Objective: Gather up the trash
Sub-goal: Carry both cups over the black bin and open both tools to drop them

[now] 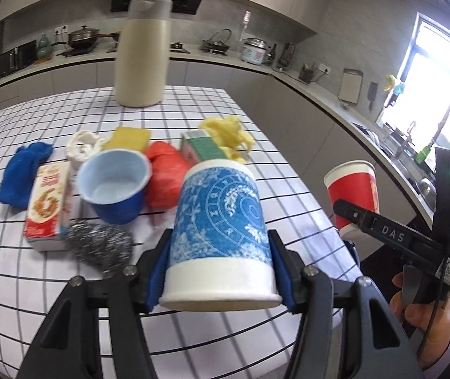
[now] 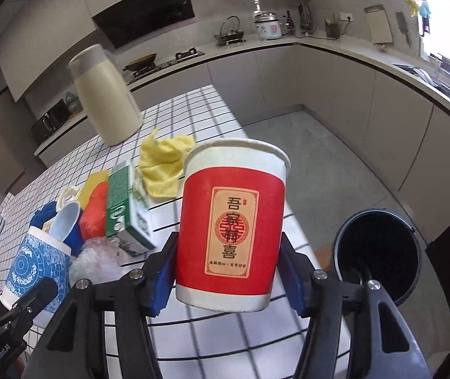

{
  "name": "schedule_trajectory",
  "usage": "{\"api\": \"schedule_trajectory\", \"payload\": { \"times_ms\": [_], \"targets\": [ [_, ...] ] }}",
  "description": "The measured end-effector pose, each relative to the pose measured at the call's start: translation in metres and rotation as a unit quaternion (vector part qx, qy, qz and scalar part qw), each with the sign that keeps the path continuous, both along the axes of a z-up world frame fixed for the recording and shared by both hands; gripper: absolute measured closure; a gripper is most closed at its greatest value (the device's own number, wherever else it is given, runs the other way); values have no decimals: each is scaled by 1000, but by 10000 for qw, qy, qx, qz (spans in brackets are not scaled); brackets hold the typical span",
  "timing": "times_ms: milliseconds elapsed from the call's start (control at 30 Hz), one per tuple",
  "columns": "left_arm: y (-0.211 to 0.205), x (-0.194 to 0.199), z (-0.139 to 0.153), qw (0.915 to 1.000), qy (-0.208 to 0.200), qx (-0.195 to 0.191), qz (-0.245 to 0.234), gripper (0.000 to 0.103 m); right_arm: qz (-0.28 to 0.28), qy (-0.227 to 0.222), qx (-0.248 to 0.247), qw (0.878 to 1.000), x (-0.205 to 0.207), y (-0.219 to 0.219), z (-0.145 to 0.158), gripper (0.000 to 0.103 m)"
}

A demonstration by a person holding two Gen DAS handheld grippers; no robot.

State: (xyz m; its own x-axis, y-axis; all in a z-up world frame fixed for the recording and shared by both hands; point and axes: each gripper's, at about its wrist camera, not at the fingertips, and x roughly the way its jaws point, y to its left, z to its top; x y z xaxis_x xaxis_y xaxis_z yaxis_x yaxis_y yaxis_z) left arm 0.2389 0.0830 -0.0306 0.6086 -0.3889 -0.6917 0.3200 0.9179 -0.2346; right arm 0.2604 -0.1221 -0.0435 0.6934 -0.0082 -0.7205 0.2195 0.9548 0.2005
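Observation:
My left gripper [image 1: 220, 271] is shut on a blue patterned paper cup [image 1: 221, 230], held above the checked table [image 1: 51, 284]. My right gripper [image 2: 228, 271] is shut on a red paper cup [image 2: 231, 224], also lifted off the table near its right edge. Each cup shows in the other view: the red cup [image 1: 352, 195] at the right, the blue cup [image 2: 37, 268] at the lower left. A black trash bin [image 2: 379, 252] stands open on the floor, right of the red cup.
On the table lie a blue bowl [image 1: 114, 186], a red snack box [image 1: 48, 202], a steel scourer [image 1: 100, 246], a green carton [image 2: 127, 205], a red bag [image 1: 166, 177], a yellow cloth [image 2: 163, 164], a blue rag [image 1: 22, 173] and a tall cream jug [image 1: 144, 53]. A hand [image 1: 420, 315] holds the right gripper.

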Motion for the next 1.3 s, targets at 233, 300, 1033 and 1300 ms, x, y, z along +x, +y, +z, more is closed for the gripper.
{"api": "schedule_trajectory", "payload": {
  "times_ms": [233,300,1033,1300],
  "targets": [
    [-77,-1,-1,9995,29,2,-313,45,-394,-28,96,9992,-23,-75,-3,42],
    [-108,-3,-5,9992,118,-7,-387,45,-449,-8,106,9989,-29,-103,-6,42],
    [-319,-6,-104,9913,1089,297,-682,44,-275,1167,421,9919,-40,-338,-121,42],
    [-326,4,-129,9872,1419,488,-538,40,-6,1460,625,9873,-24,-343,-157,42]
  ]
}}
